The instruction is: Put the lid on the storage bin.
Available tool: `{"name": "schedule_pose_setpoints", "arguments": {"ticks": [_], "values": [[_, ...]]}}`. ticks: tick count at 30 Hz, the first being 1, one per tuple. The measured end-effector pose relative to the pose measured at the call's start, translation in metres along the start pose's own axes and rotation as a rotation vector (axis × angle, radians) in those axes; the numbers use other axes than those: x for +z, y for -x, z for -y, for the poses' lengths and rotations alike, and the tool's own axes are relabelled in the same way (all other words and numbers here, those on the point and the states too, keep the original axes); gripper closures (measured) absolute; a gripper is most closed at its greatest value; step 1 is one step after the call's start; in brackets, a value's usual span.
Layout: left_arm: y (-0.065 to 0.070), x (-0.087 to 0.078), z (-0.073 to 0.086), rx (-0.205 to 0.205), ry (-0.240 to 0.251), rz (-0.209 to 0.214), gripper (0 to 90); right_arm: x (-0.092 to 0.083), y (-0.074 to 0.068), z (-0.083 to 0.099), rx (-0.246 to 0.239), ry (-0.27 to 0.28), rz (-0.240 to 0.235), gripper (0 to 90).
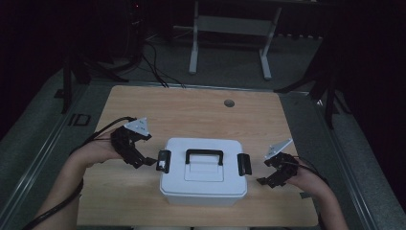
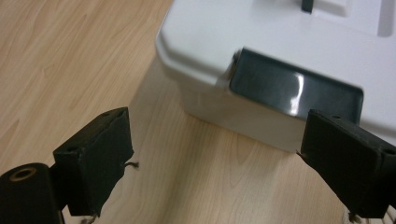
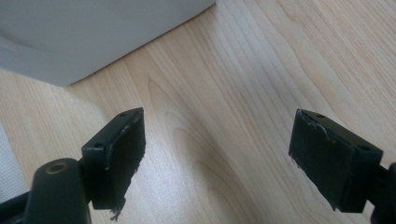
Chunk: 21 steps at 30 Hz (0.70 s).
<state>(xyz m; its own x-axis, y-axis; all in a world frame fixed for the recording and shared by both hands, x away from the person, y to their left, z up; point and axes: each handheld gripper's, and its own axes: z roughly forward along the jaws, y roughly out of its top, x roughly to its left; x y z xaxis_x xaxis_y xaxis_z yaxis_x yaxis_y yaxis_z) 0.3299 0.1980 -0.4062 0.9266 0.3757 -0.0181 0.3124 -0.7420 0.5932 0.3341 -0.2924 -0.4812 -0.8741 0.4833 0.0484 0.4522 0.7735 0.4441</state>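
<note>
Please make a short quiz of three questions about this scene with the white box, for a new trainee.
1. True or false: the left gripper is shut on the left latch of the white box.
2. Which part sits in the middle of the lid? A) black handle B) red knob C) metal lock
3. Fill in: the right gripper hangs over the bare wooden ____, apart from the box.

Key
1. False: its jaws are open and hold nothing; the latch lies just ahead of them.
2. A
3. table

The white box (image 3: 70, 32) is cut off by the right gripper view's edge (one corner shows)
</note>
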Motion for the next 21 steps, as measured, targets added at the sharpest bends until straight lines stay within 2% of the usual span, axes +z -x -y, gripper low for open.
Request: {"name": "schedule_pose_setpoints", "arguments": {"ticks": [2,7,17,21], "values": [[-0.001,-0.001,0.006,-0.011,0.005,-0.002,9.4,-0.001,0.0,0.002,0.009,0.014,0.004,18.1],[-0.003,-0.003,0.023,-0.053,0.053,-0.008,9.3,0.0,0.001,0.009,0.022,0.033,0.003,18.1],[-0.006,-0.001,0.054,-0.1,0.105,-0.027,9.4,0.005,0.002,0.017,0.044,0.072,0.01,18.2],[-0.007,0.002,0.067,-0.134,0.123,-0.02,9.4,0.007,0.002,0.021,0.057,0.086,0.012,18.1]]}}
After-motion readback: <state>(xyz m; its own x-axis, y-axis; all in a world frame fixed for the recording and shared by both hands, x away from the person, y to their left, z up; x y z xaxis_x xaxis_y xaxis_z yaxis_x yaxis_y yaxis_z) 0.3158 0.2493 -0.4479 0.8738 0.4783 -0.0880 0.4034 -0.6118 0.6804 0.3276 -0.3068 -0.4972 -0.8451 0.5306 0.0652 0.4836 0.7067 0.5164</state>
